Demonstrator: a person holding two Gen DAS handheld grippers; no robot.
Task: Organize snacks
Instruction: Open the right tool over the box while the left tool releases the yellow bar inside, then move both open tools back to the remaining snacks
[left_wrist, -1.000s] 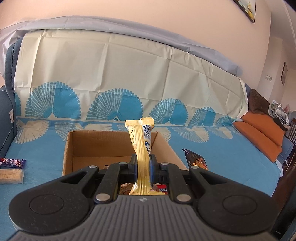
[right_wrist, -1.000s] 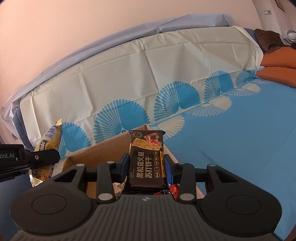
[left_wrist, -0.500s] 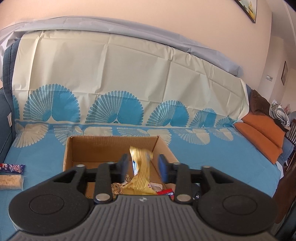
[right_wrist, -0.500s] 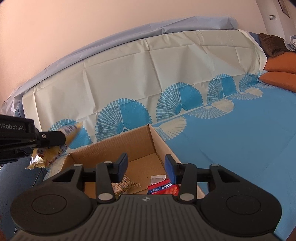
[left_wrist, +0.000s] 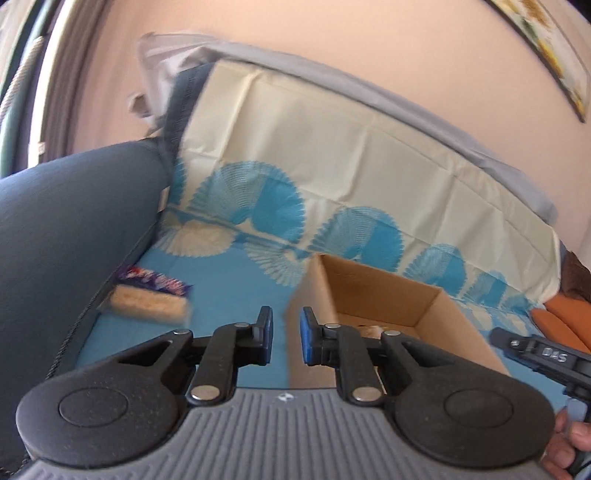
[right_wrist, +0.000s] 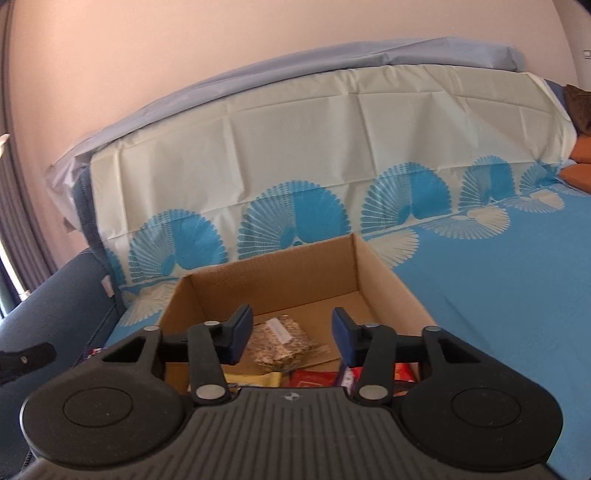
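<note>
The left gripper is level, its blue-padded fingers standing a narrow gap apart with nothing between them. The right gripper is level too, its fingers spread wide and empty. It also shows at the right edge of the left view, with the person's hand gripping its handle

sofa cover: cream with blue fans, over backrest | dark blue armrest: far left | orange cushions: far right | framed picture: on wall, upper right
</note>
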